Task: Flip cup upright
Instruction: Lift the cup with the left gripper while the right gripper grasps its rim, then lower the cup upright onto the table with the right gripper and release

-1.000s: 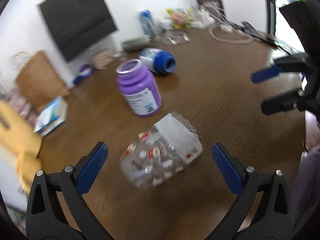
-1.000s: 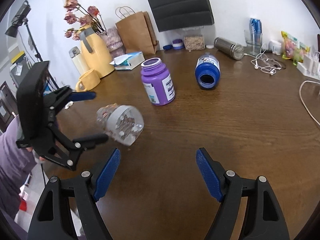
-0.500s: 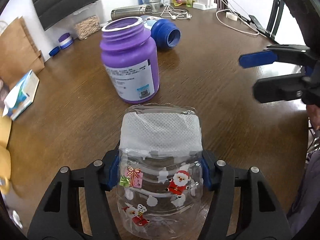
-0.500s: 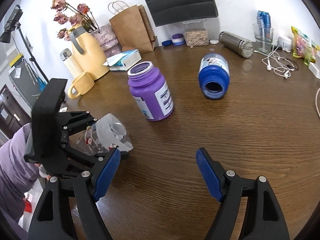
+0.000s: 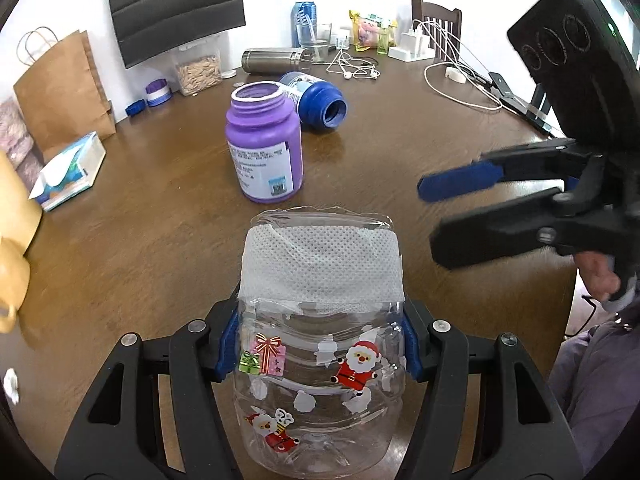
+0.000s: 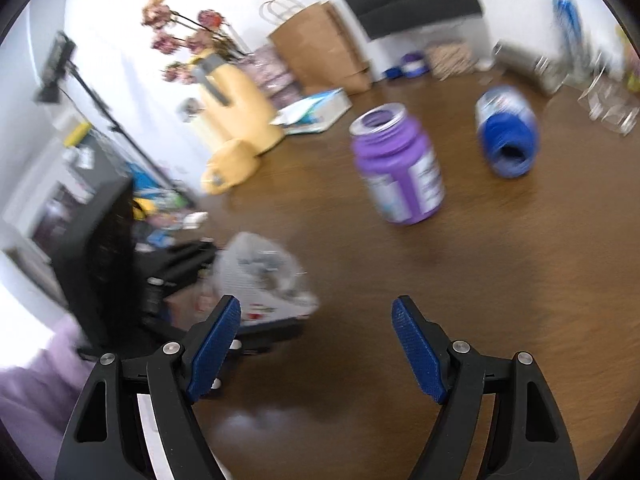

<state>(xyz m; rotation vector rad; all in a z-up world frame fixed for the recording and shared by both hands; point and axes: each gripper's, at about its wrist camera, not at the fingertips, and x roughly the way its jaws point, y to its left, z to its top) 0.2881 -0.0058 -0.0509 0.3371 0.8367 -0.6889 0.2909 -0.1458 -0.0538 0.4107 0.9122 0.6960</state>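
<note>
the clear cup [image 5: 320, 344] with santa stickers and a white mesh band near its open rim sits clamped between the blue pads of the left gripper [image 5: 319, 344], over the near edge of the brown table [image 5: 140, 240]. its long axis points away from the camera, mouth toward the upright purple bottle [image 5: 264, 144], with the blue bottle [image 5: 316, 100] lying on its side beyond. the right gripper [image 6: 316, 344] is spread apart, holding nothing, just beside the cup.
</note>
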